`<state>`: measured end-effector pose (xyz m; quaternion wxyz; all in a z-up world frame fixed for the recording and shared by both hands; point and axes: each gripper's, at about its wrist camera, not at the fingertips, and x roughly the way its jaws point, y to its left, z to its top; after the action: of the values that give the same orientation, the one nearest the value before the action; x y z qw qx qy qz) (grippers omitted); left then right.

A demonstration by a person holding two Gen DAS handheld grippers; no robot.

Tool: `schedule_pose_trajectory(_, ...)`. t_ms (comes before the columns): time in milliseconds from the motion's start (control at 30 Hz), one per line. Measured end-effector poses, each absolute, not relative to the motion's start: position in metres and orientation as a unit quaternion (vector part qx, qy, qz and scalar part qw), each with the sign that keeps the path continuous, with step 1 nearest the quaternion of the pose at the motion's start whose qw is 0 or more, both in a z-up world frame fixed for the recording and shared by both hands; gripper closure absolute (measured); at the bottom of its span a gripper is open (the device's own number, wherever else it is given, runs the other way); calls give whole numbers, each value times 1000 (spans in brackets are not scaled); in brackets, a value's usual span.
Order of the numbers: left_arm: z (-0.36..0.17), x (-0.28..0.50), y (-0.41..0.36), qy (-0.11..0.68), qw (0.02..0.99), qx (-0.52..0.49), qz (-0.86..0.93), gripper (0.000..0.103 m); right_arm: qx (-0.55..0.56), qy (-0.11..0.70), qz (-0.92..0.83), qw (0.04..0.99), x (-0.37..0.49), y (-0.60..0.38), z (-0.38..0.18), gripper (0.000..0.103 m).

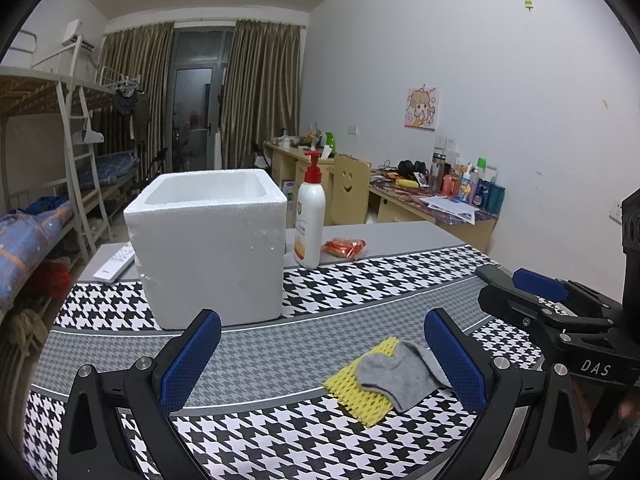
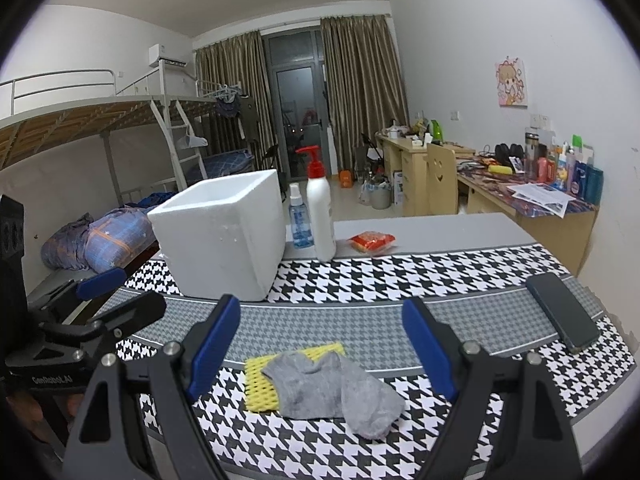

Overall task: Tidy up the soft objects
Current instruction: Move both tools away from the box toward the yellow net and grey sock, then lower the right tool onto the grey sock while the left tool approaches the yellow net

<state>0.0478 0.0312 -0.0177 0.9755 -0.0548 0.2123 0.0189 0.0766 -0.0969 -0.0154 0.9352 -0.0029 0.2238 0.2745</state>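
A grey sock (image 1: 404,376) (image 2: 336,388) lies on a yellow foam net (image 1: 362,386) (image 2: 260,384) on the houndstooth tablecloth. A white foam box (image 1: 208,248) (image 2: 224,232), open at the top, stands behind them. My left gripper (image 1: 322,354) is open and empty above the cloth, the sock just inside its right finger. My right gripper (image 2: 322,344) is open and empty, held over the sock. Each gripper shows in the other's view: the right gripper at the right edge (image 1: 532,284), the left gripper at the left edge (image 2: 108,292).
A white pump bottle (image 1: 310,220) (image 2: 320,208), a small blue spray bottle (image 2: 300,220) and a red snack packet (image 1: 345,248) (image 2: 372,242) stand behind the box. A remote (image 1: 116,262) lies left of it. A black phone (image 2: 562,312) lies at the right.
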Motion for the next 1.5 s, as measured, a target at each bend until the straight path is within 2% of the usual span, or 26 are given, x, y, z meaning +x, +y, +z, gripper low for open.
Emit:
schedule_pose_trajectory(700,-38,59,28,246,967,-60,12,1,-20,258,267,928,83,-95,-41,17)
schedule_pose_trajectory(1500,-69,84,28,301,951,-70,9,1,-41,341,258,903,104,-84,-82,17)
